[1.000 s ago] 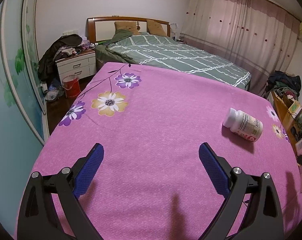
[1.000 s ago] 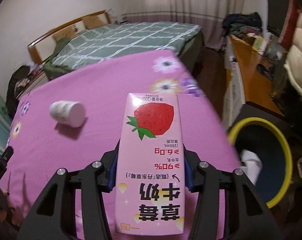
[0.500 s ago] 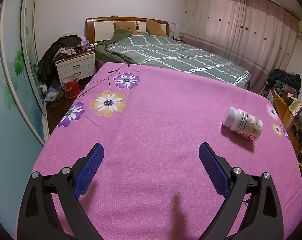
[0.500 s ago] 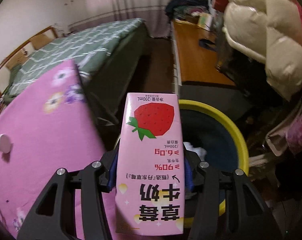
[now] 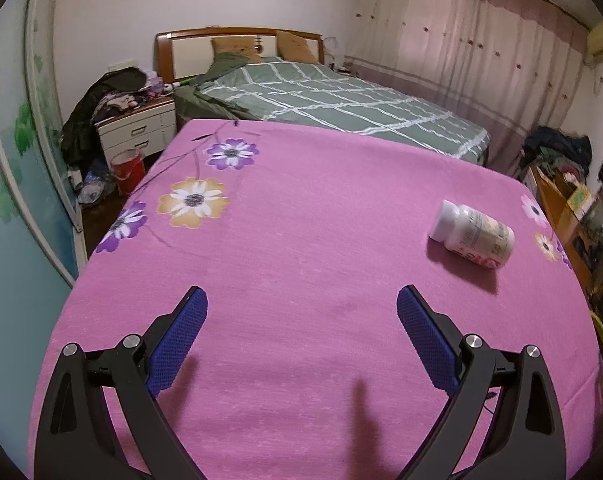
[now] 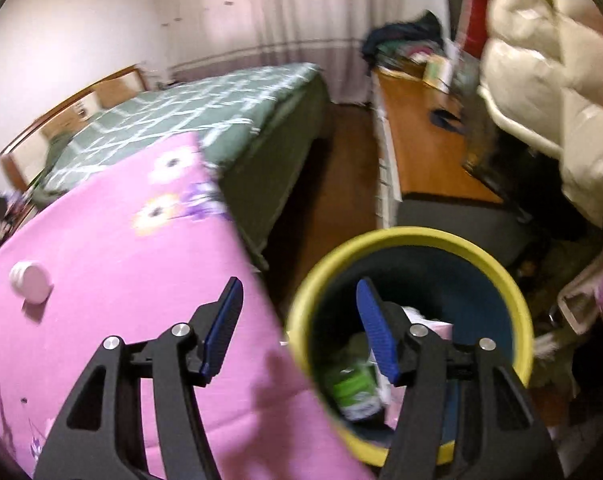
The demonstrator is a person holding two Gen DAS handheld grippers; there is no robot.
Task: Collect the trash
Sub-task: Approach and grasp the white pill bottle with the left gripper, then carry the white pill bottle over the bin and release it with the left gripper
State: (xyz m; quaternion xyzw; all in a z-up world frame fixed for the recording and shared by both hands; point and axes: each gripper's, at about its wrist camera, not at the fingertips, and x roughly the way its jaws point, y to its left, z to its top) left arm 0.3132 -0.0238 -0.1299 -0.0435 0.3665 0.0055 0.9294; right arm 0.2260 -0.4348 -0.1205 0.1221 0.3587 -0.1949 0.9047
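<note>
A white pill bottle (image 5: 473, 236) lies on its side on the pink flowered bedspread (image 5: 301, 208), to the right and ahead of my left gripper (image 5: 301, 290), which stands wide open and empty. In the right wrist view the same bottle (image 6: 31, 286) shows cap-first at the far left. My right gripper (image 6: 299, 282) hovers at the bed's edge over the yellow-rimmed blue bin (image 6: 401, 234); its jaws are opening with nothing between them. Inside the bin lie a green wrapper (image 6: 353, 388) and pink carton pieces (image 6: 439, 328), partly hidden by my right finger.
A green checked bed (image 5: 321, 96) lies beyond the pink one. A white nightstand (image 5: 137, 128) with clothes and a red bucket (image 5: 127, 164) stand at the left. A wooden desk (image 6: 417, 140) and a cream padded jacket (image 6: 549, 80) crowd the right side near the bin.
The right gripper swung from over the bed to the bin and let go of the pink strawberry milk carton, which is gone from its jaws. The left gripper stayed put.
</note>
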